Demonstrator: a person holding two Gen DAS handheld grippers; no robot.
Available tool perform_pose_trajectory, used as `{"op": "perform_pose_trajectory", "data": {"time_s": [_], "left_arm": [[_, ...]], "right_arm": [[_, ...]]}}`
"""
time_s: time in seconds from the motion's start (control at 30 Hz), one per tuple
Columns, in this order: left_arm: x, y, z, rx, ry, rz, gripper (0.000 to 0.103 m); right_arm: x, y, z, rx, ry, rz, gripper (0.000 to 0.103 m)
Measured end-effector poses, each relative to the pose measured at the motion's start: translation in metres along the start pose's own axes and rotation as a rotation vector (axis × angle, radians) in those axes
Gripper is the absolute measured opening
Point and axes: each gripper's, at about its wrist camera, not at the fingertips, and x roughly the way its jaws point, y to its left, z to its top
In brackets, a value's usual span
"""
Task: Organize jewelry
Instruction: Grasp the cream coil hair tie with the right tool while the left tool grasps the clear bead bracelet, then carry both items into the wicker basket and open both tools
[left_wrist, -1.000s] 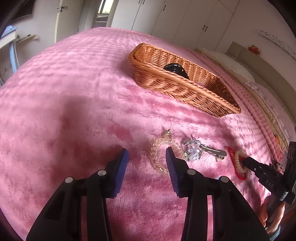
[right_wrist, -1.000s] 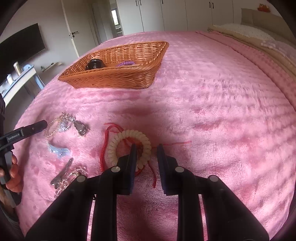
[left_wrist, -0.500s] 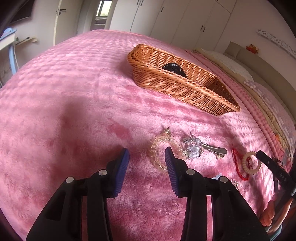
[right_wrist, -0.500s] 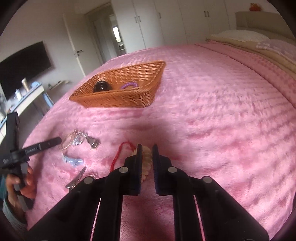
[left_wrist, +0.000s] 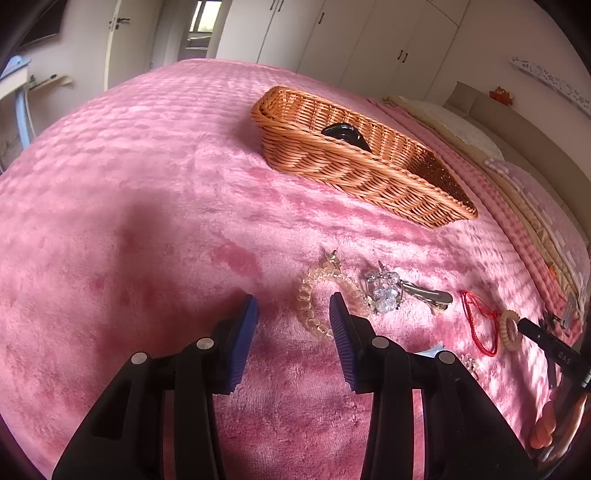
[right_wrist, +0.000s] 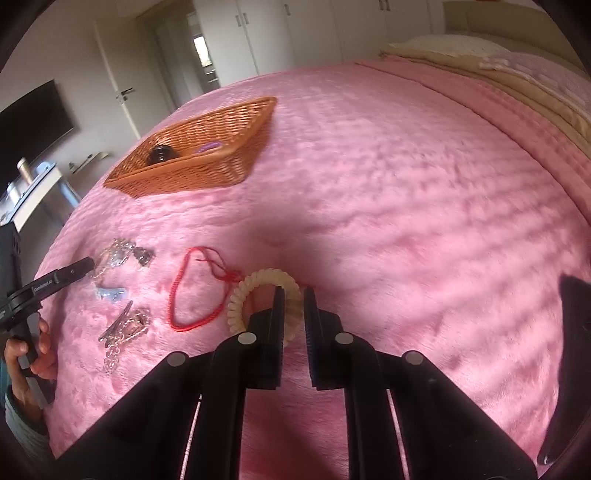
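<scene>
With the right tongs (right_wrist: 293, 294), clenching on the cream coil hair tie (right_wrist: 255, 281), having just been closing, its far right arc pinched between the pads. With the left tongs (left_wrist: 291, 304), hovering released over the pink bed (right_wrist: 406, 184), nothing between the blue pads, just short of a clear beaded bracelet (left_wrist: 306, 308).

Looking at the tie: a pale, ribbed spiral ring, pulled into an oval, its long axis slanting from the tongs down to the near left, free loop hanging off the left pad. Touching the red cord bracelet (right_wrist: 177, 295) at the knotted end by the tie's far left curve; cannot tell whether snagged or only resting against it. Lying as a thin loop, that cord, long axis pointing roughly toward the wicker basket (right_wrist: 207, 173).

Sitting well apart toward the far edge of the bed, the basket, holding a black round item (left_wrist: 341, 133) and a purple hair tie (right_wrist: 208, 147). Lying left of the cord: a crystal clip (left_wrist: 388, 291), a silver clip (left_wrist: 428, 293), a pale blue clip (right_wrist: 110, 293) and a chained silver clip (right_wrist: 125, 325).
</scene>
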Motion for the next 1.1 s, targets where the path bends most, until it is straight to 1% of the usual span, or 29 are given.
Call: {"op": "perform_pose_trajectory", "data": {"time_s": [0.1,0.17,0.23,0.3,0.37,0.43,0.53,0.57,0.6,0.63,0.67,0.7,0.8,0.93,1.03,1.1], "left_arm": [[0.0,0.001,0.0,-0.002,0.0,-0.004,0.038],[-0.001,0.002,-0.001,-0.008,-0.001,-0.012,0.038],[-0.004,0.004,-0.001,-0.017,-0.007,-0.029,0.038],[-0.005,0.006,0.0,-0.031,-0.009,-0.046,0.038],[-0.001,0.007,0.002,-0.031,0.007,-0.045,0.038],[0.003,0.001,0.004,-0.005,0.022,-0.022,0.038],[0.008,-0.018,0.002,0.09,0.036,0.074,0.039],[0.009,-0.025,0.0,0.128,0.035,0.114,0.034],[0.01,-0.03,-0.001,0.155,0.034,0.13,0.027],[0.009,-0.035,-0.003,0.182,0.031,0.144,0.012],[0.009,-0.037,-0.004,0.195,0.027,0.151,0.008],[0.006,-0.04,-0.006,0.208,0.019,0.152,0.008],[-0.004,-0.04,-0.008,0.206,-0.015,0.133,0.008],[-0.023,-0.039,-0.01,0.19,-0.061,0.083,0.008],[-0.035,-0.043,-0.009,0.189,-0.095,0.045,0.007],[-0.045,-0.047,-0.006,0.191,-0.122,0.02,0.007]], "right_arm": [[0.007,-0.002,0.0,0.004,0.031,-0.001,0.01],[0.011,0.001,-0.001,-0.003,0.041,-0.002,0.014],[0.012,0.002,-0.001,-0.007,0.037,-0.005,0.028],[0.012,0.003,-0.001,-0.012,0.032,-0.014,0.028],[0.015,0.004,0.0,-0.016,0.035,-0.03,0.028],[0.018,0.006,0.0,-0.029,0.038,-0.052,0.029],[0.019,0.016,-0.002,-0.082,0.038,-0.097,0.028],[0.019,0.019,-0.003,-0.097,0.037,-0.101,0.026],[0.018,0.021,-0.004,-0.108,0.038,-0.097,0.017],[0.015,0.024,-0.006,-0.121,0.036,-0.088,0.012],[0.013,0.024,-0.007,-0.124,0.036,-0.08,0.011],[0.011,0.024,-0.009,-0.126,0.036,-0.069,0.011],[0.001,0.023,-0.014,-0.116,0.04,-0.014,0.01],[-0.012,0.024,-0.017,-0.107,0.022,0.011,0.01],[-0.025,0.03,-0.011,-0.101,-0.01,0.036,0.01],[-0.038,0.038,-0.001,-0.109,-0.057,0.051,0.01]]}}
